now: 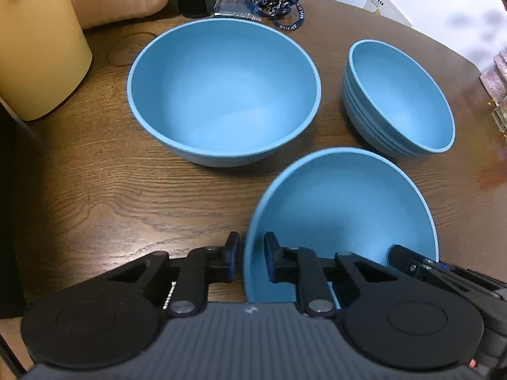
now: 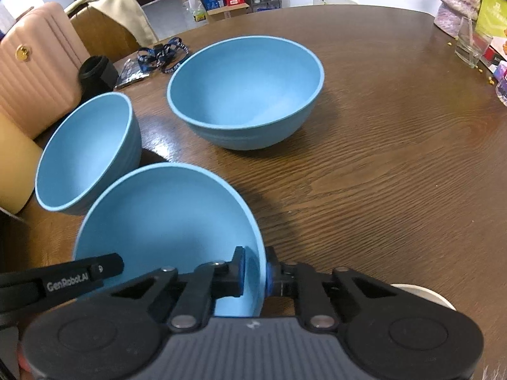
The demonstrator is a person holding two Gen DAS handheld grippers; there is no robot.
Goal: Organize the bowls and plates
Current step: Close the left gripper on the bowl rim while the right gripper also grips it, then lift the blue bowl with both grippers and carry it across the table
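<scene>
Right now you hold the near blue bowl (image 1: 345, 209) from both sides. Your left hand-held gripper (image 1: 250, 261) straddles its left rim, one finger outside and one inside, jaws nearly together; they seem to pinch the wall, though the blur makes contact hard to confirm. Your right hand-held gripper (image 2: 255, 272) is clamped on the opposite rim, pads pressed against both faces of the wall. That bowl sits tilted, low over the wooden desk (image 1: 111, 190). Beyond it stand the large blue bowl (image 1: 223, 91) and, beside that one, a stack of ribbed blue bowls (image 1: 399, 98), each apart from the others.
</scene>
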